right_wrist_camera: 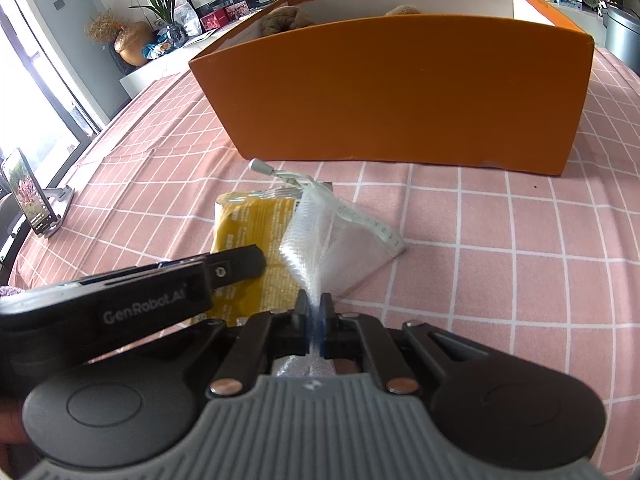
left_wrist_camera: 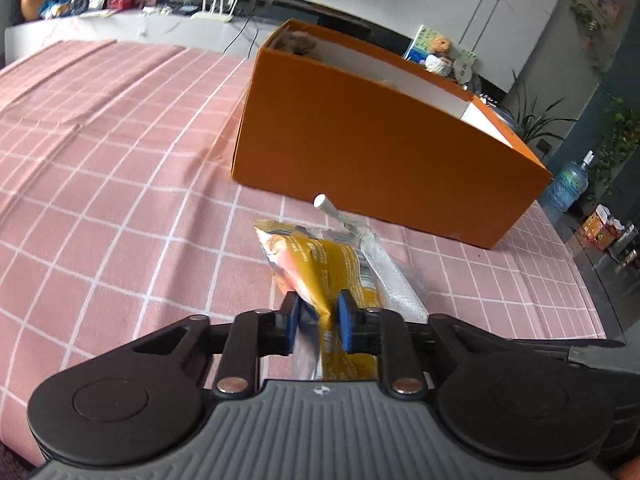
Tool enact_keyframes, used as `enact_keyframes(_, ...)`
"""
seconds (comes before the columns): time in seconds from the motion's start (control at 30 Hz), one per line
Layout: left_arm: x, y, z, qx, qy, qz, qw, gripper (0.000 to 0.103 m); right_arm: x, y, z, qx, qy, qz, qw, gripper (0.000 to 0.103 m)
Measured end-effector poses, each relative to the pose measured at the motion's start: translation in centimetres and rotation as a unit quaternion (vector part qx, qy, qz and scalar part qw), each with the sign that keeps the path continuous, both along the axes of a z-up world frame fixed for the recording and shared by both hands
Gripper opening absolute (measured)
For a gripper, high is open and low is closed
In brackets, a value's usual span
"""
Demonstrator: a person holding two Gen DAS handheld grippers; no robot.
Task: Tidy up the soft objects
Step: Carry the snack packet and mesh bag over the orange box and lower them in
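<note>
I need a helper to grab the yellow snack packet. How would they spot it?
Find the orange box on the pink checked cloth. Just before it lies the yellow packet, beside a white mesh pouch; it alone is opaque yellow with print.

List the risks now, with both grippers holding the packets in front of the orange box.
1. The left gripper pinches only the near end of the yellow snack packet; the crumpled foil may slip free when lifted.
2. The right gripper clamps a thin fold of the white mesh pouch, which overlaps the yellow packet, so moving one may drag the other.
3. The orange box has a tall near wall; a low carry could strike it.
</note>
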State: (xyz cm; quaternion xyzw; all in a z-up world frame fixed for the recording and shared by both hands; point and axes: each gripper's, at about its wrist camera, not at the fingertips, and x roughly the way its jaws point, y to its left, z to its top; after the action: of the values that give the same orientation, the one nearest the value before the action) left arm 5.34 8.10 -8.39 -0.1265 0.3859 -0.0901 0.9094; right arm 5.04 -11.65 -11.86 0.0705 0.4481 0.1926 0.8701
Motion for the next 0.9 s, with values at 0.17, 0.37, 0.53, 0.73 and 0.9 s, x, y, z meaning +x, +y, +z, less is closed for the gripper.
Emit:
enact_keyframes(0.17, -0.6, -0.5, 0.8, 0.022, -0.021, -0.024, 0.9992, 0.014, 0.0, -0.2, 0.1, 0.007, 0.005, -0.003, 1.0, 0.0)
enact_keyframes(0.37, -0.9, 0.0, 1.6, 0.018, -0.033, -0.026, 0.999, 0.011, -0.6, -0.3, 1.2, 0.0, -0.017, 0.002, 1.0, 0.0)
enact_keyframes(0.53, -1.7, 0.2, 3.1, 0.026, -0.058, -0.029, 0.9975, 0.011, -1.1, -0.9, 2.2, -0.001, -0.032, -0.005, 0.999, 0.0)
enact_keyframes(0.73, -2.3, 0.4, 4.9, 0.025, -0.077, -0.027, 0.9964, 0.011, -1.8, -1.7, 3.9, 0.005, -0.054, -0.014, 0.998, 0.0)
enact_keyframes(0.9, -2.3, 0.3, 6.8, 0.021, -0.1, -0.029, 0.9944, 0.01, -2.0, -2.4, 5.9, 0.01, -0.075, -0.02, 0.997, 0.0)
